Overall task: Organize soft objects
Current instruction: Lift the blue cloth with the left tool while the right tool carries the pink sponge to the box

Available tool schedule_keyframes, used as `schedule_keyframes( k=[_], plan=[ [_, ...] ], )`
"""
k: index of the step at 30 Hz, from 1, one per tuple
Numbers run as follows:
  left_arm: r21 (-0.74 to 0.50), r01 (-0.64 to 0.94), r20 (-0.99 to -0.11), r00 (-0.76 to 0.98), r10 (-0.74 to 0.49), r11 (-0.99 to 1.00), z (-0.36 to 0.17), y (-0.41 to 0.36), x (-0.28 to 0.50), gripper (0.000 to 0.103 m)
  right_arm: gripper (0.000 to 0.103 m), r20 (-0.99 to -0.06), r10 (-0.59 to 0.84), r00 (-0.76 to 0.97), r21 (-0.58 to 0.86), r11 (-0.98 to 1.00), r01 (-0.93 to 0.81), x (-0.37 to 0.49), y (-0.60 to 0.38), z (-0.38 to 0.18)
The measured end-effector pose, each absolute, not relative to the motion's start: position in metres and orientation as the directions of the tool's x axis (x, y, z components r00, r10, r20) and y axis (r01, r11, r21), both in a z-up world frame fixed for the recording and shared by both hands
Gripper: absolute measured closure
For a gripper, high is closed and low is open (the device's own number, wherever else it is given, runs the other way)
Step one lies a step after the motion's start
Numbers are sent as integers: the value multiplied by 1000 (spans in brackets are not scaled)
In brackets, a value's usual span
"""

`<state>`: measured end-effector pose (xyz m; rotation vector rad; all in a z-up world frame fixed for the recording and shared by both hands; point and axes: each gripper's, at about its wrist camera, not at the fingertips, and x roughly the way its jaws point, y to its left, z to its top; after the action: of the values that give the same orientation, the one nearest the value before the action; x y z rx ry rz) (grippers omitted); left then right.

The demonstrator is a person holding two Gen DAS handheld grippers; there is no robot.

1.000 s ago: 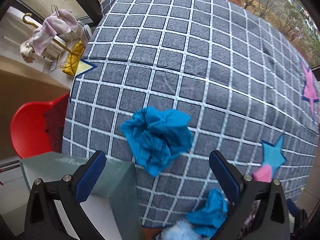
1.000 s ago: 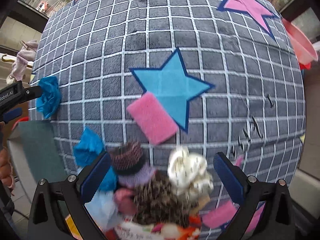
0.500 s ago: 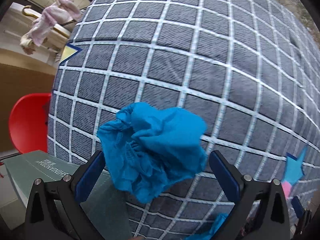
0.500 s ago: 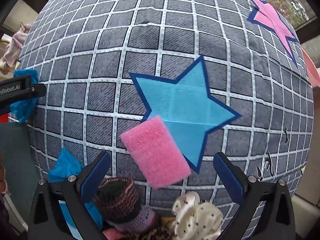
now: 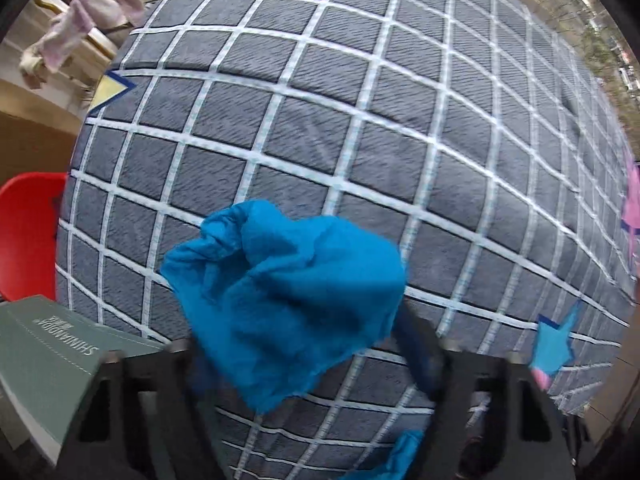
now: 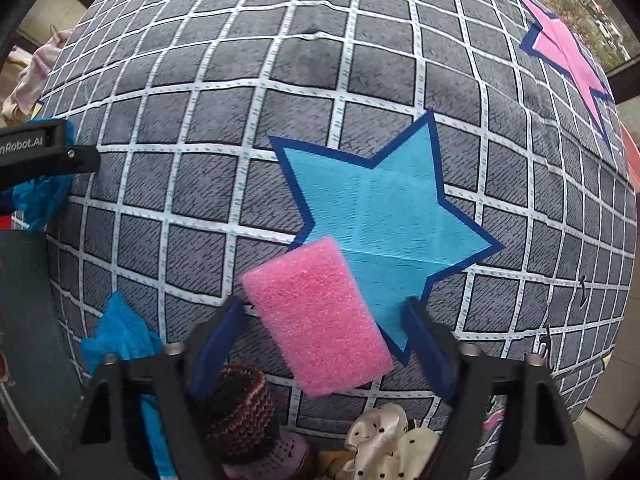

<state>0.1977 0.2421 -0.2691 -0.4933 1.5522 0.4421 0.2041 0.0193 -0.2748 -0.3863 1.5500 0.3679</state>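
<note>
Lettering "SHINANDOA" on green box (image 5: 48, 356) beside left claw (image 5: 304, 364)

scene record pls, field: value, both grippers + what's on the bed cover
surface: grey grid-pattern cover with star patches
left gripper: closing around crumpled blue cloth; firm grip not confirmed
right gripper: open, fingers either side of pink sponge
pink sponge: lies flat, overlapping the blue star patch
near pile: knitted striped item, cream dotted scrunchie, second blue cloth
left edge: green box, red chair
</note>
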Motion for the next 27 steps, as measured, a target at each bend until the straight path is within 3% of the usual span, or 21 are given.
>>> schedule_keyframes(
  k=[1,2,4,27],
  plan=[
    [-20,-555,-999,-13,-33,831,-267,242,197,58,46,-1000,-17,-8,-11,884,-468,207,19,-270],
    [-18,-549,-999,-13,-30,835,-265,241,196,69,49,-1000,-22,-9,-15,882,-471,207,15,-265],
    [-4,-543,-1000,-19,-16,840,-263,242,195,74,50,-1000,-27,-12,-19,889,-458,207,6,-256],
    [1,-358,-987,147,58,934,-156,150,167,76,50,-990,139,8,131,950,-283,213,-61,-169]
  ],
)
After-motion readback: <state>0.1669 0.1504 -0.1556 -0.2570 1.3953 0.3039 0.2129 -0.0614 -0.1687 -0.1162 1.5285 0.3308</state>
